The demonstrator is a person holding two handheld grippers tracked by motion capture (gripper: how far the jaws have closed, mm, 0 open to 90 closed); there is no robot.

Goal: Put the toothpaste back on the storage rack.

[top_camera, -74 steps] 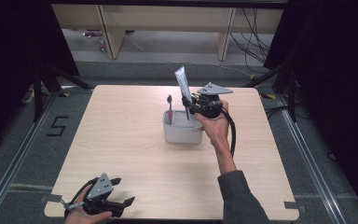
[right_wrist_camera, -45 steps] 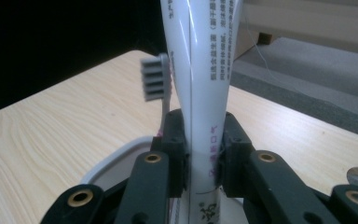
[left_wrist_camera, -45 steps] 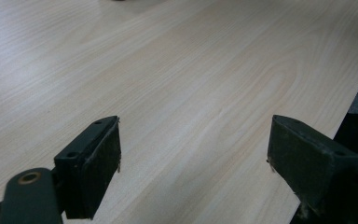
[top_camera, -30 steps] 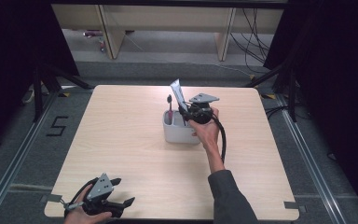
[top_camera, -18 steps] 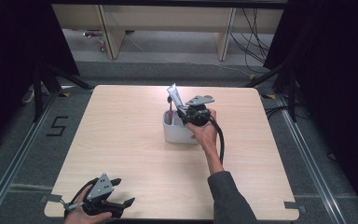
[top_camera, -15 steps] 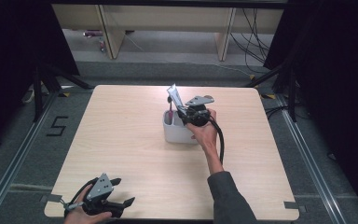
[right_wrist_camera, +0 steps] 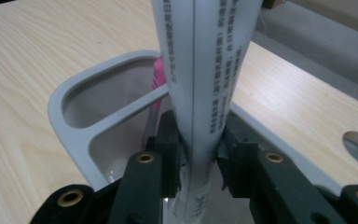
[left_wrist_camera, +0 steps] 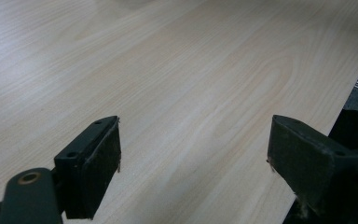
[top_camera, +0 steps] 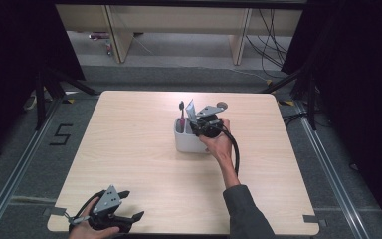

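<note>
Tube (right_wrist_camera: 205, 79): white squeeze tube with a flat crimped seam along its length and lines of small dark print; upright, lower end inside the holder
Tube position: in the holder's compartment nearest the right gripper, next to the dividing wall
Holder (top_camera: 186, 142): pale grey plastic caddy with rounded rim and one divider forming two compartments; stands near the middle of the counter (top_camera: 129, 149)
Toothbrush (top_camera: 181, 113): pink handle, dark head, upright in the holder's other compartment, beside the tube
Right gripper (right_wrist_camera: 200, 158): jaws clamped on the tube's lower part, pressing it from both sides, directly above the holder
Right hand (top_camera: 219, 144): grasps the right gripper body at the holder's near side
Left gripper (left_wrist_camera: 193, 154): jaws wide apart with bare wood between them, well apart from the holder at the counter's near left edge
Left gripper, high view (top_camera: 129, 218): same posture, held low over the counter
</note>
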